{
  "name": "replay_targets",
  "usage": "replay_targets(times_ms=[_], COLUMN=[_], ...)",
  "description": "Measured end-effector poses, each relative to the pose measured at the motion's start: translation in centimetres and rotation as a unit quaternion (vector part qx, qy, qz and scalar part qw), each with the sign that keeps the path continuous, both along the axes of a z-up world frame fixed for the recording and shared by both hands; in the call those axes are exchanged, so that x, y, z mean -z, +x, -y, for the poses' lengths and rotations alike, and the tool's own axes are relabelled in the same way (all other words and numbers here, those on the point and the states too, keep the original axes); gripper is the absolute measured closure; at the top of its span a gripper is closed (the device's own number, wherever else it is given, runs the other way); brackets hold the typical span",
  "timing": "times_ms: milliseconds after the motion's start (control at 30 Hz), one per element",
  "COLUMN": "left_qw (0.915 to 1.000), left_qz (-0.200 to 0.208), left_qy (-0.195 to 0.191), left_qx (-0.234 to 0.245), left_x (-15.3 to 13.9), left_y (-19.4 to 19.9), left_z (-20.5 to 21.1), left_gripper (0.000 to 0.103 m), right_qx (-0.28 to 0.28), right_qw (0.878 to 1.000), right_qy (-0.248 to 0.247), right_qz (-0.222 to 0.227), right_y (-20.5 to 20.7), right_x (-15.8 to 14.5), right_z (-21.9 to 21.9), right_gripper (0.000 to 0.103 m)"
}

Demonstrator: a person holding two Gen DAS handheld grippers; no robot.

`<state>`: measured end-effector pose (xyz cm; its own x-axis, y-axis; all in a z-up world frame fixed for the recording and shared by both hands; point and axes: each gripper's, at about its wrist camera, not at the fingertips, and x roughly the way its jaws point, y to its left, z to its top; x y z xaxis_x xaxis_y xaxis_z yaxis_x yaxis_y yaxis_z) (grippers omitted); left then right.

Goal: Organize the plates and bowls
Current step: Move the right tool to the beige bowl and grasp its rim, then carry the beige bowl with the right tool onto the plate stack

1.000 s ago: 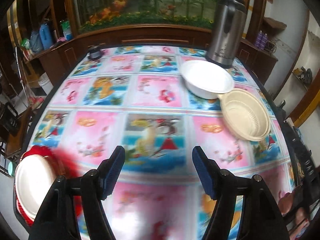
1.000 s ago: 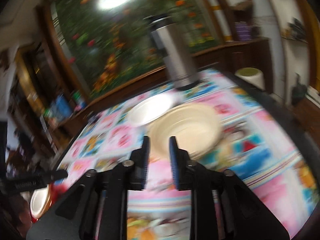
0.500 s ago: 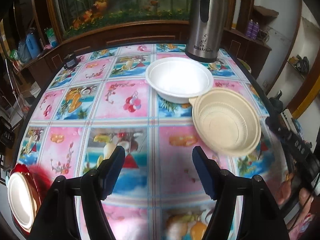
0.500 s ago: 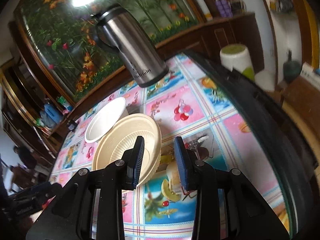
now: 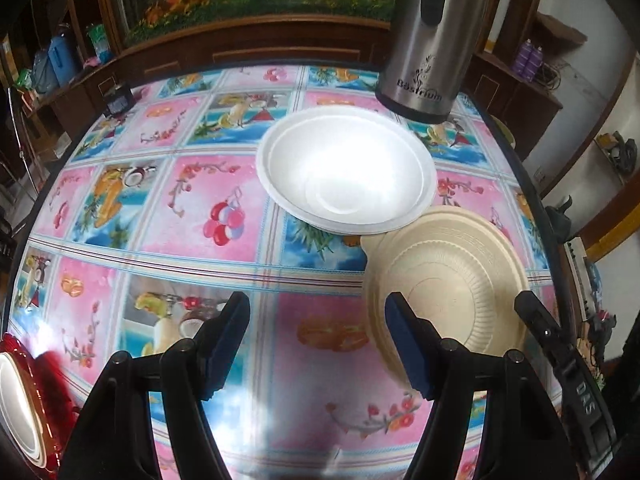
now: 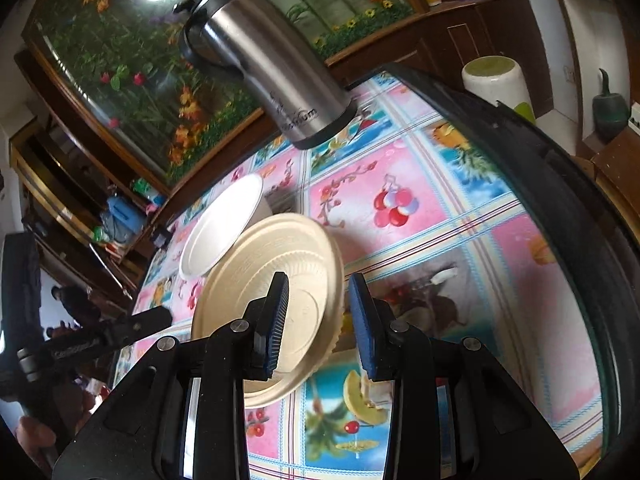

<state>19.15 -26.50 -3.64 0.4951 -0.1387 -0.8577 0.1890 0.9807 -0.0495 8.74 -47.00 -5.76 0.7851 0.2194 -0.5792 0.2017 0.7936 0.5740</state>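
A beige ribbed bowl (image 5: 448,292) sits on the patterned table, touching a white foam bowl (image 5: 344,168) behind it. My right gripper (image 6: 318,320) straddles the beige bowl's (image 6: 280,272) near rim, one finger inside and one outside. Its jaws are narrow and the inner pad stands clear of the rim. My left gripper (image 5: 318,336) hangs open above the cloth, nothing between its fingers. Its right finger (image 5: 404,344) overlaps the beige bowl's left edge in this view. The white bowl (image 6: 224,236) lies beyond the beige one.
A steel thermos (image 5: 432,36) stands behind the white bowl. A red plate stack with a white plate on top (image 5: 16,400) sits at the table's near left edge. The table's dark rim (image 6: 560,208) curves along the right. Wooden cabinets surround the table.
Both grippers came in toward the two bowls, which now look larger and nearer. The right gripper dropped until its fingers straddle the beige bowl's rim. Neither gripper's opening changed visibly.
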Motion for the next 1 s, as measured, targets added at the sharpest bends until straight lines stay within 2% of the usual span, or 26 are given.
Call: replay_targets(times_ms=[233, 367, 400, 433, 467, 600, 700, 1000], left_qw=[0.9997, 0.9986, 0.9982, 0.998, 0.9979, 0.9956, 0.9959, 0.995], left_qz=[-0.023, -0.048, -0.053, -0.054, -0.055, -0.072, -0.067, -0.069], left_qy=[-0.002, -0.021, -0.027, -0.031, -0.034, -0.059, -0.058, -0.071], left_qx=[0.009, 0.005, 0.001, -0.001, -0.001, 0.008, 0.017, 0.011], left_x=[1.6, 2.8, 3.0, 3.2, 3.2, 3.5, 3.2, 2.8], left_y=[0.5, 0.9, 1.0, 1.0, 1.0, 0.8, 0.3, -2.1], left_z=[1.4, 1.0, 0.8, 0.6, 0.6, 0.6, 0.8, -2.5], left_gripper=[0.033, 0.033, 0.035, 0.039, 0.053, 0.079, 0.091, 0.091], right_qx=[-0.003, -0.007, -0.007, -0.005, -0.005, -0.005, -0.012, -0.051], right_qw=[0.999, 0.999, 0.999, 0.999, 0.999, 0.999, 0.999, 0.995], right_qy=[0.004, 0.015, 0.013, 0.009, 0.008, 0.008, -0.003, 0.054], right_qz=[-0.039, -0.046, -0.047, -0.047, -0.046, -0.043, -0.043, -0.064], right_y=[1.1, 1.4, 1.4, 1.4, 1.4, 1.3, 1.4, 0.8], right_x=[1.7, 2.1, 2.1, 2.1, 2.0, 2.0, 1.8, 2.5], right_z=[-0.6, -0.7, -0.8, -0.8, -0.8, -0.8, -1.3, -2.6], right_gripper=[0.073, 0.073, 0.076, 0.078, 0.082, 0.087, 0.091, 0.092])
